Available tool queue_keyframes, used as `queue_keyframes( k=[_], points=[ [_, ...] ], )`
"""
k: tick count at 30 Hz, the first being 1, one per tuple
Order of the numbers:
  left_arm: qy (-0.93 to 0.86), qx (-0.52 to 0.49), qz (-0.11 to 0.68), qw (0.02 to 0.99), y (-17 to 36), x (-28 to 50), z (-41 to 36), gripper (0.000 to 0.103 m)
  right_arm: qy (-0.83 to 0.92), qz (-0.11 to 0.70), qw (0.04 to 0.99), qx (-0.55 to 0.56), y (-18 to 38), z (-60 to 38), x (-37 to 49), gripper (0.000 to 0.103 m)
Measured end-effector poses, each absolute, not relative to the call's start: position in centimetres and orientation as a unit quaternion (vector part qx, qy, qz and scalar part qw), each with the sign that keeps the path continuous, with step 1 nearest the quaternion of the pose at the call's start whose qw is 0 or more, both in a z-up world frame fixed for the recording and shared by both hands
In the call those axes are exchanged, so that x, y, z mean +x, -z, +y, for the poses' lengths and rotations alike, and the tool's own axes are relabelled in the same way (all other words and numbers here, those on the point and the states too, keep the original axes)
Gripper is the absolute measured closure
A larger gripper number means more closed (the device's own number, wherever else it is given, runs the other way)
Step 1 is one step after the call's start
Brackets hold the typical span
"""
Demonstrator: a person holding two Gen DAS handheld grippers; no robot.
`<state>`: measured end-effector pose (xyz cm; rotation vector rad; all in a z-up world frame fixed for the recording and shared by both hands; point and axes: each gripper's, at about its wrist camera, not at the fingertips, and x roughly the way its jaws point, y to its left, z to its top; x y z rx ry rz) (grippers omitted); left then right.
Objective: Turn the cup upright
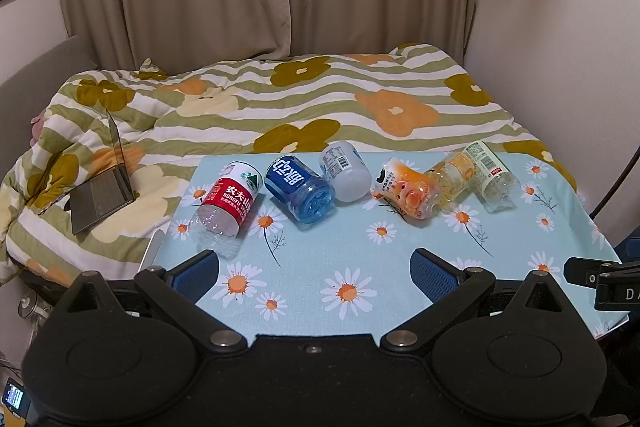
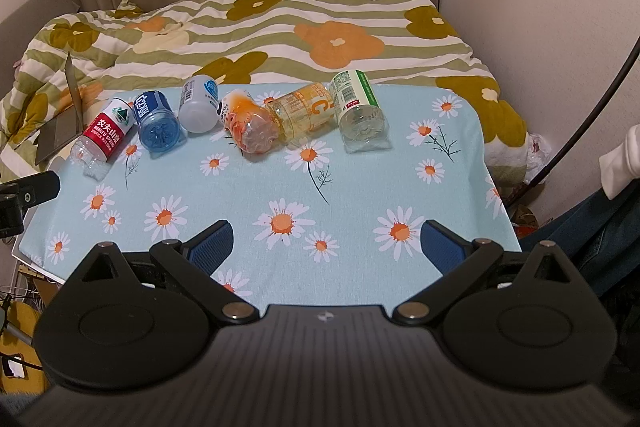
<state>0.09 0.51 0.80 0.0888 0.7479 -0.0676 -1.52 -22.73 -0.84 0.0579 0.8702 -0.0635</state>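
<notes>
Several cut-off plastic bottle cups lie on their sides in a row at the far edge of the daisy-print table (image 1: 360,259) (image 2: 360,187): a red-label one (image 1: 228,205) (image 2: 106,135), a blue one (image 1: 300,189) (image 2: 158,121), a white one (image 1: 346,171) (image 2: 199,103), an orange-print one (image 1: 404,193) (image 2: 248,125), a yellow one (image 1: 452,179) (image 2: 304,113) and a green-label one (image 1: 490,177) (image 2: 360,111). My left gripper (image 1: 316,271) is open and empty above the table's near part. My right gripper (image 2: 326,245) is open and empty, also near the front.
A bed with a floral striped quilt (image 1: 280,99) lies behind the table, with an open laptop (image 1: 104,183) on its left side. Curtains and walls stand behind. The right gripper's body (image 1: 600,277) shows at the table's right edge; a person's leg (image 2: 600,227) is at right.
</notes>
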Motion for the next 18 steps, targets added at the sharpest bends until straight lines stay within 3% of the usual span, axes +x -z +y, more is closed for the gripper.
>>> queue_keyframes(
  k=[18],
  points=[
    [0.002,0.026,0.381,0.924,-1.6,2.5,-0.1,0.0,-0.016,0.428,0.903,0.045,-1.0,-24.4,1.4,0.0]
  ],
)
